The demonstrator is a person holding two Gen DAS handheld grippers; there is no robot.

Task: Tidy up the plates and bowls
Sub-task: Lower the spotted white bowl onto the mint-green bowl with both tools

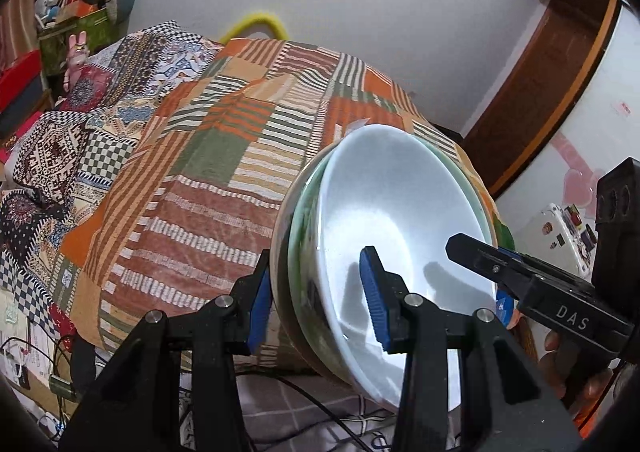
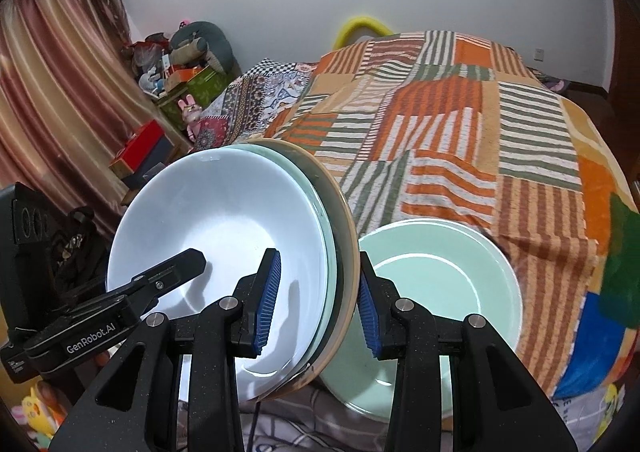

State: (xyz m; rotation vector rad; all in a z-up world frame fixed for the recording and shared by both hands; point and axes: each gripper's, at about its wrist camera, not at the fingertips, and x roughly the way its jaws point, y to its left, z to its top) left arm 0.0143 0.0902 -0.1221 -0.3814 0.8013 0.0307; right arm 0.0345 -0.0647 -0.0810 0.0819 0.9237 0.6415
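Above bedspread (image 2: 460,140), grippers (image 1: 316,308) (image 2: 318,300) clamp bowl stack (image 2: 224,236).

Bright indoor light is falling from above onto the white bowl (image 1: 400,220), throwing glare across its glazed inside and laying soft grey finger shadows there. Around that bowl the striped blanket (image 1: 224,172) is showing evenly lit and sharp. Fisheye distortion is bending the walls away from the bowl, and black vignetting is darkening the corners. The blanket's right edge is smearing slightly in the right wrist view.
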